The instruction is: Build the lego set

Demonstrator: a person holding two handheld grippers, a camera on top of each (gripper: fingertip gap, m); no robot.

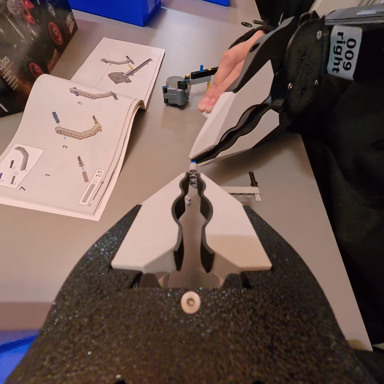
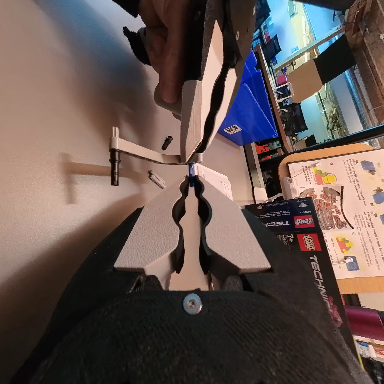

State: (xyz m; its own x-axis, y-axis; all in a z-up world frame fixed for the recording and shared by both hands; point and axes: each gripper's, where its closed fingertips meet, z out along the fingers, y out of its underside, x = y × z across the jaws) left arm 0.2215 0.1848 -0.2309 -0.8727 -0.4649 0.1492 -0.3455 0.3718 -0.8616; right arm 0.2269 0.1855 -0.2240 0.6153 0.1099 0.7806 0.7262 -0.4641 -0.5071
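My left gripper [image 1: 193,175] is shut on one end of a light grey bent beam [image 1: 193,179], held above the grey table [image 1: 145,239]. The beam's far end carries a black pin [image 1: 252,179]. My right gripper [image 1: 195,161] comes in from the upper right, shut on a small blue pin [image 1: 193,162] whose tip meets the beam's end. In the right wrist view, my right gripper [image 2: 191,179] pinches the blue pin [image 2: 191,176] tip to tip against my left gripper [image 2: 192,159]. The beam [image 2: 143,152] runs off to the left there, ending at the black pin [image 2: 114,166].
An open instruction booklet [image 1: 62,135] lies left. A partly built grey and black assembly [image 1: 178,89] stands behind, beside a person's hand [image 1: 220,79]. The set's box [image 1: 31,41] and blue bins [image 1: 124,8] are at the back. A loose black pin [image 2: 167,142] and grey rod [image 2: 156,178] lie on the table.
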